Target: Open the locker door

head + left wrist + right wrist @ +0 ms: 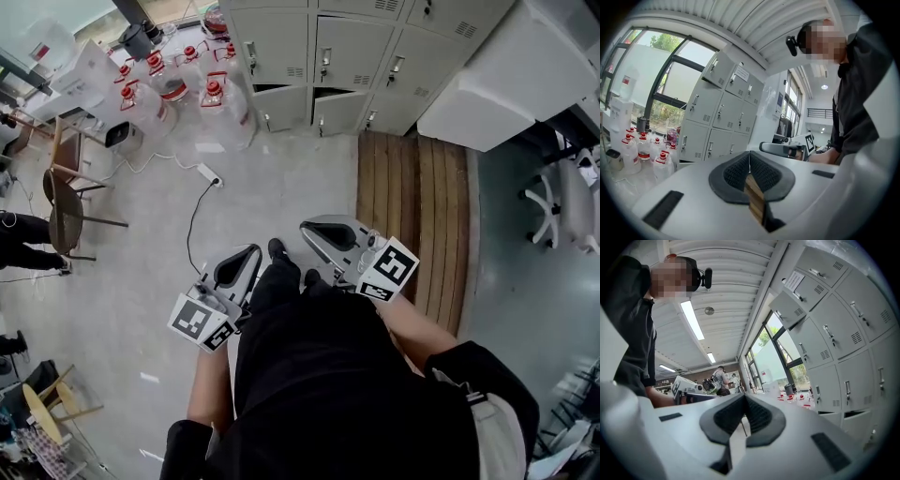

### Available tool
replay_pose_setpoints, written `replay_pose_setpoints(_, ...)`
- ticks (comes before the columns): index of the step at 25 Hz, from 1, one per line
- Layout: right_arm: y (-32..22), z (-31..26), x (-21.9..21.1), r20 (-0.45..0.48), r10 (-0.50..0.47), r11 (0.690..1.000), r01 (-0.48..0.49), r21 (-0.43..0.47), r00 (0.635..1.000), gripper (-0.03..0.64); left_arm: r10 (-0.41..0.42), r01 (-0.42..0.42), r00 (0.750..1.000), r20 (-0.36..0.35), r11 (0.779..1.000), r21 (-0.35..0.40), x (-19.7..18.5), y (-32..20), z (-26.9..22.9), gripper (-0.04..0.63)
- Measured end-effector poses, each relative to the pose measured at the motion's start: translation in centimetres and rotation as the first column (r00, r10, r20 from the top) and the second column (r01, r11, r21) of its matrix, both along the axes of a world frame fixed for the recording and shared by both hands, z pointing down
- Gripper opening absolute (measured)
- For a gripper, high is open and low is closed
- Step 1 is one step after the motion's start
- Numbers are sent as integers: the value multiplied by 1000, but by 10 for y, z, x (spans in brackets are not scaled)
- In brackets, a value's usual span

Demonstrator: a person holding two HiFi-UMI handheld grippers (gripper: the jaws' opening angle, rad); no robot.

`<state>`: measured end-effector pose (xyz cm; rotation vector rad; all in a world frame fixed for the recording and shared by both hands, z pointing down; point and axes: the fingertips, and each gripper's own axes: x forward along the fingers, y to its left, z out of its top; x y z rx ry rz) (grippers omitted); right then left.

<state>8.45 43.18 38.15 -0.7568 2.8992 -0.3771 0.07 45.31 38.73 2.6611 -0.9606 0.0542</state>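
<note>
A bank of grey lockers (328,56) stands across the floor ahead, each door with a small handle. In the lower row a dark gap shows along the top of two doors. The lockers also show in the left gripper view (722,117) and the right gripper view (834,343), well beyond the jaws. My left gripper (246,253) is held at waist height, shut, with nothing between its pads (749,154). My right gripper (311,229) sits beside it, also shut and empty (744,397). Neither gripper touches the lockers.
Several water jugs (211,94) with red caps stand left of the lockers. A power strip (208,173) and its cable lie on the floor. A wooden slatted platform (412,216) lies at right, chairs (66,206) at left, and a big white box (506,84) at upper right.
</note>
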Motion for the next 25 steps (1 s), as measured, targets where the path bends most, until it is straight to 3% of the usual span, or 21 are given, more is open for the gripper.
replay_pose_setpoints(7,-41,7,-1,-40,24,1000,-25,-19,999,11,-48,46,997,-63,998,-33,-22,-36,15,17)
replay_pose_setpoints(16,-126,6,-45,-91,-11,1000,9,-26,996,11,-79,75,988,-132,996,-37,-51,-126,20,17)
replay_pose_setpoints(25,-246,-6,-88,-132,66,998,-68,-9,989,11,-26,24,990,-140,1000,-17,-97,-239,10,17)
